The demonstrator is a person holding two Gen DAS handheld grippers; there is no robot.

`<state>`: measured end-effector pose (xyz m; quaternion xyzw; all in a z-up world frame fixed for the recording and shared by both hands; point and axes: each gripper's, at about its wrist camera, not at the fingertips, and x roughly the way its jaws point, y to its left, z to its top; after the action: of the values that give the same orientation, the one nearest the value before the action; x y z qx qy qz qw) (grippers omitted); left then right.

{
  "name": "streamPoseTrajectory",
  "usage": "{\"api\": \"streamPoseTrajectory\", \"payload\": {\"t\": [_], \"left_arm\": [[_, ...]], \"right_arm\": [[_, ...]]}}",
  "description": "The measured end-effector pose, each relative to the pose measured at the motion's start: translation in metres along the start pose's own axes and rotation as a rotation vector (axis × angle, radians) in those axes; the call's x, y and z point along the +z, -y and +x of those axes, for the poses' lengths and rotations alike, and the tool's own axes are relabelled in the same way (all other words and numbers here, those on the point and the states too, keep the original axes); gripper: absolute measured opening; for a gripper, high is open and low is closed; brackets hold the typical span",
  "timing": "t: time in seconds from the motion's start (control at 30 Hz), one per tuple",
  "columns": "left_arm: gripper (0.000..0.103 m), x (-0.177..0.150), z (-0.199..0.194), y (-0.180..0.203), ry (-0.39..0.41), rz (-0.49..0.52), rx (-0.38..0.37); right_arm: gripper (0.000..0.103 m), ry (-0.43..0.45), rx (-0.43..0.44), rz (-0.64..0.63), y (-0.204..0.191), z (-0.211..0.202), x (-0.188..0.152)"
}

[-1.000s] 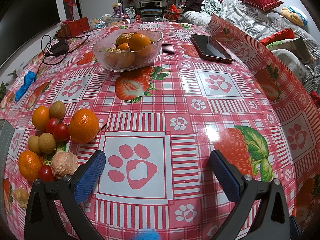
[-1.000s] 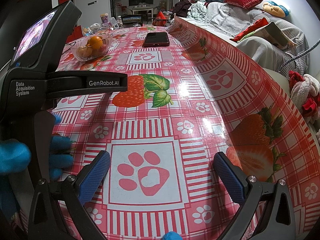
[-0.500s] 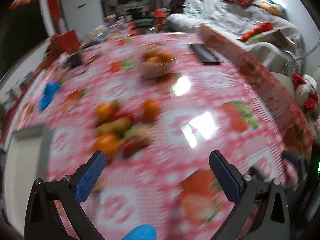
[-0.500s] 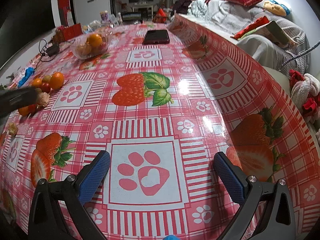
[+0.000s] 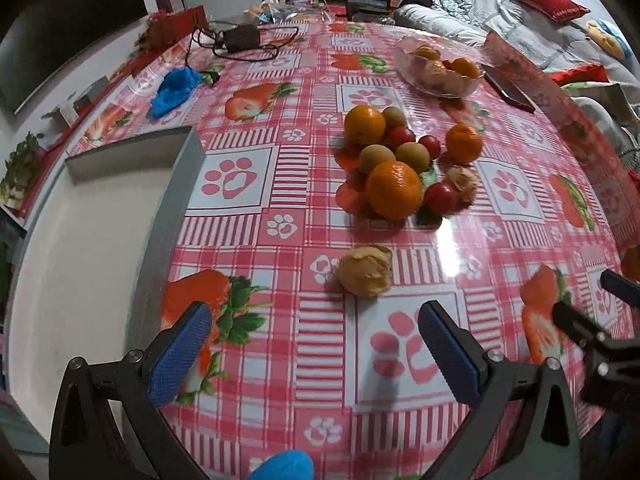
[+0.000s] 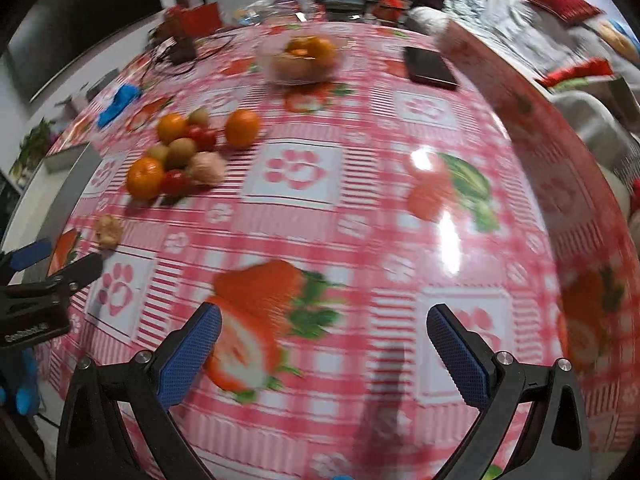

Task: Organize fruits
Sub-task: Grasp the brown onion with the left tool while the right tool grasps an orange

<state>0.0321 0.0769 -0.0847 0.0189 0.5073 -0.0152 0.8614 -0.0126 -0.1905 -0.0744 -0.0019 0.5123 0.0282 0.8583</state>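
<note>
A pile of fruit (image 5: 400, 160) lies mid-table: oranges, small red tomatoes, brown round fruits. A papery tan fruit (image 5: 365, 270) lies alone, just ahead of my left gripper (image 5: 316, 344), which is open and empty. A glass bowl (image 5: 440, 70) with oranges stands at the far right. A grey-rimmed white tray (image 5: 180, 168) sits at the left. My right gripper (image 6: 324, 344) is open and empty above the tablecloth; the pile (image 6: 180, 156) and the bowl (image 6: 304, 60) show far ahead in its blurred view.
A black phone (image 5: 510, 90) lies beyond the bowl. A blue cloth (image 5: 174, 88) and a charger with cables (image 5: 240, 38) lie at the far left. The right gripper's tips (image 5: 612, 320) show at the right edge. A sofa stands behind the table.
Both grippers have swung left and pulled back. The fruit pile now lies ahead of the left gripper, and the tray has come into view. Both stay open.
</note>
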Motion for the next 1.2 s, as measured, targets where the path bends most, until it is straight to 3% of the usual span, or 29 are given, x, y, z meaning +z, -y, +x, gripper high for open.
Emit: {"api": "streamPoseTrajectory", "payload": {"t": [0.23,0.53,0.73,0.83,1.03,1.1,1.13,1.2], "left_arm": [[0.103,0.007,0.02,0.003,-0.027,-0.012,0.001],[0.103,0.001,0.021,-0.001,0.051,-0.031,-0.007],[0.103,0.017,0.026,0.003,-0.035,-0.008,-0.013],[0.097,0.019,0.024,0.01,-0.02,0.027,-0.015],[0.073,0.021,0.02,0.02,0.001,0.044,-0.036],[0.059,0.022,0.019,0.02,0.006,0.041,-0.04],[0.054,0.023,0.018,0.02,0.008,0.037,-0.044],[0.034,0.023,0.017,0.018,0.01,0.026,-0.055]], "right_arm": [[0.103,-0.031,-0.004,-0.033,-0.015,0.026,0.015],[0.103,-0.004,0.026,-0.007,-0.012,0.032,0.048],[0.103,0.016,0.053,-0.027,-0.027,0.043,0.083],[0.103,0.015,0.059,-0.037,-0.034,0.052,0.099],[0.103,-0.009,0.052,-0.062,-0.044,0.076,0.116],[0.102,-0.01,0.055,-0.059,-0.045,0.082,0.118],[0.095,-0.012,0.064,-0.056,-0.044,0.085,0.118],[0.094,-0.01,0.107,-0.038,-0.043,0.088,0.12]]}}
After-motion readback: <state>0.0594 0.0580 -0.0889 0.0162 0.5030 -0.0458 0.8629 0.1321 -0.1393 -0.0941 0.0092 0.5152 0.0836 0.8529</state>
